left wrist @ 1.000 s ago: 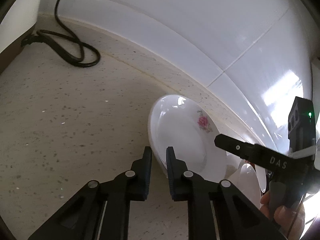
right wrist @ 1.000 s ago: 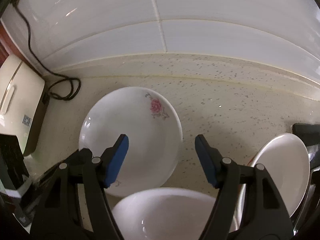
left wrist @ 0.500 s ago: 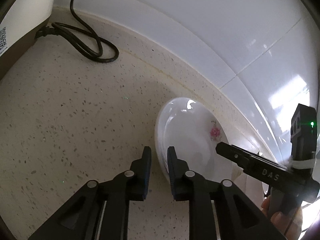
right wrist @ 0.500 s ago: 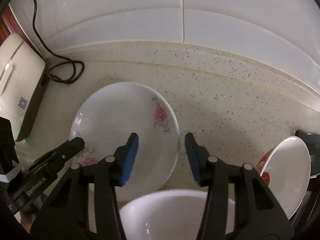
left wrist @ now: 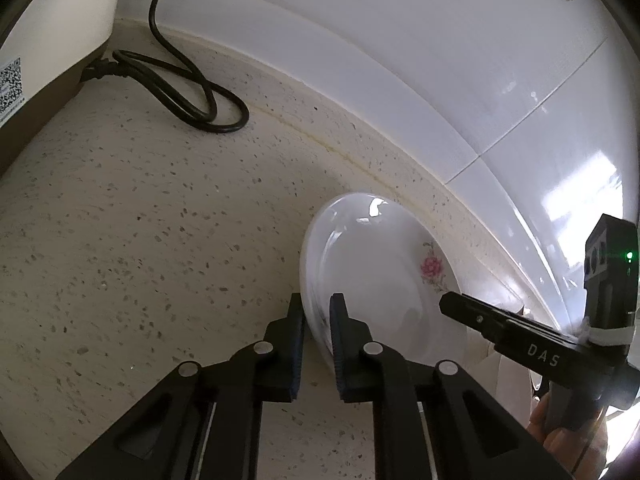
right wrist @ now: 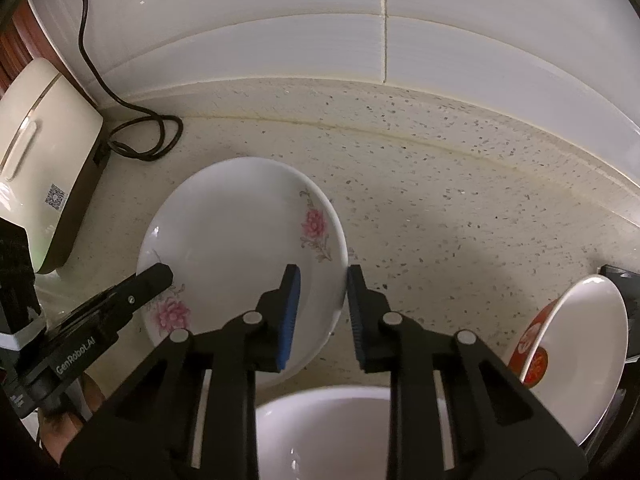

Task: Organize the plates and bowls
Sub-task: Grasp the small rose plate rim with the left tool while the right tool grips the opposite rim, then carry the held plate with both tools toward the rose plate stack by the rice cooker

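Behind everything, a white tiled wall (right wrist: 400, 60) is seen rising from a speckled cream bench (left wrist: 140, 240) that fills most of both views. At the left end of the bench a cream-coloured appliance (right wrist: 44, 160) bearing a QR label is stood against the wall, and its black power cord (left wrist: 188, 96) is looped on the bench beside it.

Near the middle of the bench a white plate with pink flowers (right wrist: 240, 256) is found. From the left wrist view its near edge appears raised off the bench, though whether the far edge touches cannot be told. The plate's left rim is gripped by the left gripper (left wrist: 316, 320), one finger being placed under the rim and the other over it, clamped closed on the plate. At the plate's right rim the right gripper (right wrist: 320, 300) is positioned with one blue-padded finger (right wrist: 290, 312) over the plate's inner face and the other outside the rim; a gap is seen on both sides, so the jaws are held apart and no contact is visible.

Below the right gripper a white bowl (right wrist: 324, 432) is partly seen. At the far right another white bowl with a red-printed outside (right wrist: 576, 352) is stood on edge, tilted. A person's fingers (left wrist: 560, 436) are glimpsed on a gripper handle.
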Available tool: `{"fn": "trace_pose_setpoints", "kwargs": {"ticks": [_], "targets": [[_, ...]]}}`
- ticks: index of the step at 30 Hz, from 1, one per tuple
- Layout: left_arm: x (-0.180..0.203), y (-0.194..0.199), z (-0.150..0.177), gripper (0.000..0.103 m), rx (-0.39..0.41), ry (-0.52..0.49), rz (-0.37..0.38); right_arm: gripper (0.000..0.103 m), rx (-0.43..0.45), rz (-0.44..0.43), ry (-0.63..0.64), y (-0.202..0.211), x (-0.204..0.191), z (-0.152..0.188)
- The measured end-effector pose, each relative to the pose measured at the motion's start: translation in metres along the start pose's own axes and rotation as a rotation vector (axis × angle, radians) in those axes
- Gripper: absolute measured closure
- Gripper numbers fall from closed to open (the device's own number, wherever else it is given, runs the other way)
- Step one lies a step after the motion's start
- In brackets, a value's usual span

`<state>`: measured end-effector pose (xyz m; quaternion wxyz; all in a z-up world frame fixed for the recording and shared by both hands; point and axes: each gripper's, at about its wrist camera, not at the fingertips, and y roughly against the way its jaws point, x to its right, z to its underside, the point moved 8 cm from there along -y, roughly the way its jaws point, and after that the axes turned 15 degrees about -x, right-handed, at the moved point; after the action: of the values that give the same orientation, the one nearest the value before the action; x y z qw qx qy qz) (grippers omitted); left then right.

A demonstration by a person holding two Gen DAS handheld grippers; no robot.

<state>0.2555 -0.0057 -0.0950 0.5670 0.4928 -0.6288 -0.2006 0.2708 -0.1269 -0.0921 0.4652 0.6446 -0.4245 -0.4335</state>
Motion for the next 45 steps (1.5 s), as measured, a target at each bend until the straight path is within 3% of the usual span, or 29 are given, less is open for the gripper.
{"fn": "trace_pose_setpoints", "kwargs": {"ticks": [11, 24, 45], "targets": [[-0.008, 0.032, -0.006, 0.091, 0.057, 0.01, 0.042, 0.075, 0.077, -0.043, 0.004, 0.028, -0.011, -0.001], [-0.023, 0.058, -0.002, 0.091, 0.085, 0.042, 0.089, 0.075, 0.167, -0.211, -0.021, 0.05, -0.011, -0.005], [-0.015, 0.072, -0.001, 0.091, 0.11, 0.066, 0.11, 0.075, 0.224, -0.185, -0.002, 0.081, -0.016, 0.008]]}}
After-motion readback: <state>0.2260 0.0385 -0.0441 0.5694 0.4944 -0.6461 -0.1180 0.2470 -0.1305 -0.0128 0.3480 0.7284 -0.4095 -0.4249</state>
